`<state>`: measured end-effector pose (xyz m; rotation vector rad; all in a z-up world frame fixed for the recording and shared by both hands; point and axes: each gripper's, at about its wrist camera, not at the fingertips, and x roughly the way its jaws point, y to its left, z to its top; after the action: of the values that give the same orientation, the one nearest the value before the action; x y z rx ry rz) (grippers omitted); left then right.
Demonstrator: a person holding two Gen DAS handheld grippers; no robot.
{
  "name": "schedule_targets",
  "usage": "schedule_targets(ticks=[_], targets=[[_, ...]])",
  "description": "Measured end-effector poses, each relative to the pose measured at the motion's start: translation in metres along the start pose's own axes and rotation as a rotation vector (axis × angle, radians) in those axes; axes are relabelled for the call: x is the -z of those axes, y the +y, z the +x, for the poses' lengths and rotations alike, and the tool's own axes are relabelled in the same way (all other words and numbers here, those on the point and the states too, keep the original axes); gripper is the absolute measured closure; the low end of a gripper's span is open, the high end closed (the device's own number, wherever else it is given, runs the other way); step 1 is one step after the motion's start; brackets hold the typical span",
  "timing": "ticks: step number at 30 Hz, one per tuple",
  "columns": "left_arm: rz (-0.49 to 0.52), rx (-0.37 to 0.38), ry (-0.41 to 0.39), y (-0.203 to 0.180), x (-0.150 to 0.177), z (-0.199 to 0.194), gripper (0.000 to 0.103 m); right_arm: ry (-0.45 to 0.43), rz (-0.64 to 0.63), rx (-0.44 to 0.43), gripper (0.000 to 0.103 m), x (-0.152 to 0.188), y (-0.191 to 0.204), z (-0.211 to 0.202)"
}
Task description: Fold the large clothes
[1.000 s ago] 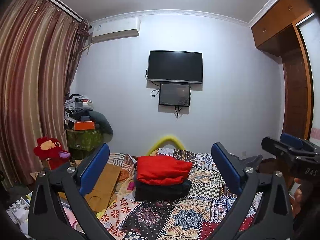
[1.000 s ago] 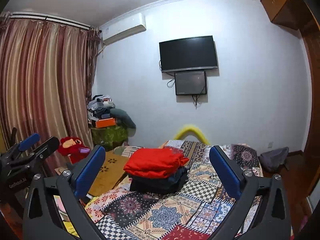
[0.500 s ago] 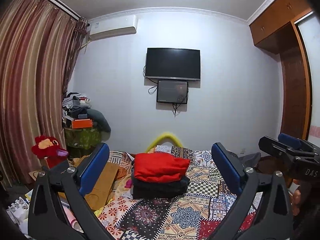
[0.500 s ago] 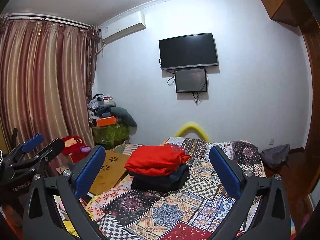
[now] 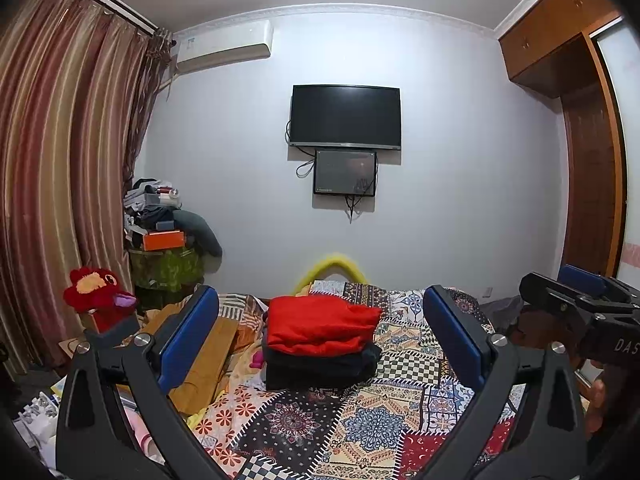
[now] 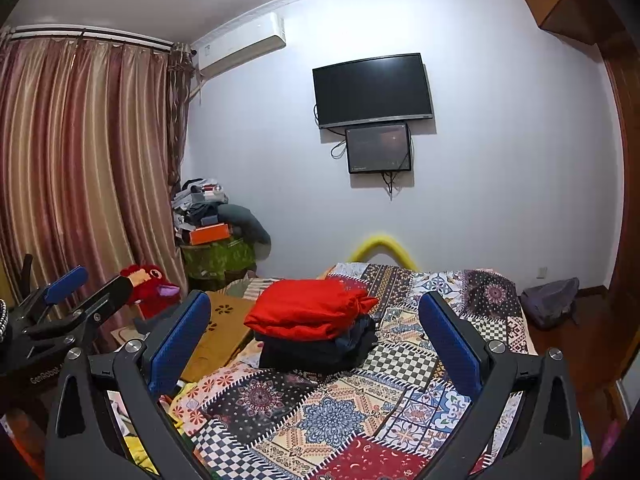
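A folded red garment (image 5: 320,324) (image 6: 308,308) lies on top of a folded dark garment (image 5: 320,368) (image 6: 316,352), stacked on the patchwork bedspread (image 5: 360,420) (image 6: 360,408). My left gripper (image 5: 320,328) is open, held back from the stack with nothing between its blue pads. My right gripper (image 6: 316,328) is open too, also short of the stack and holding nothing. The right gripper's body (image 5: 580,312) shows at the right edge of the left wrist view, and the left gripper's body (image 6: 60,312) shows at the left of the right wrist view.
A wooden board (image 5: 204,364) lies along the bed's left side. A red plush toy (image 5: 96,292) and a cluttered green stand (image 5: 168,268) sit by the curtains. A TV (image 5: 344,116) hangs on the far wall. A grey bag (image 6: 552,300) rests on the floor at right.
Both views have tilted up slightly and drawn back a little, so the stack sits lower in frame. Both grippers stayed open and the clothes did not move.
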<state>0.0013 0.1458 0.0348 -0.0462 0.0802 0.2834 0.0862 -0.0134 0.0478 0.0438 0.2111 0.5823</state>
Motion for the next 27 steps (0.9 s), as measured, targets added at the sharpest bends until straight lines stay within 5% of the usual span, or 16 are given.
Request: schedule_targets(ticks=[27], targets=[[-0.011, 0.009, 0.021, 0.0000, 0.0025, 0.0064, 0.000, 0.009, 0.016, 0.008, 0.000, -0.0031, -0.0031, -0.0032]])
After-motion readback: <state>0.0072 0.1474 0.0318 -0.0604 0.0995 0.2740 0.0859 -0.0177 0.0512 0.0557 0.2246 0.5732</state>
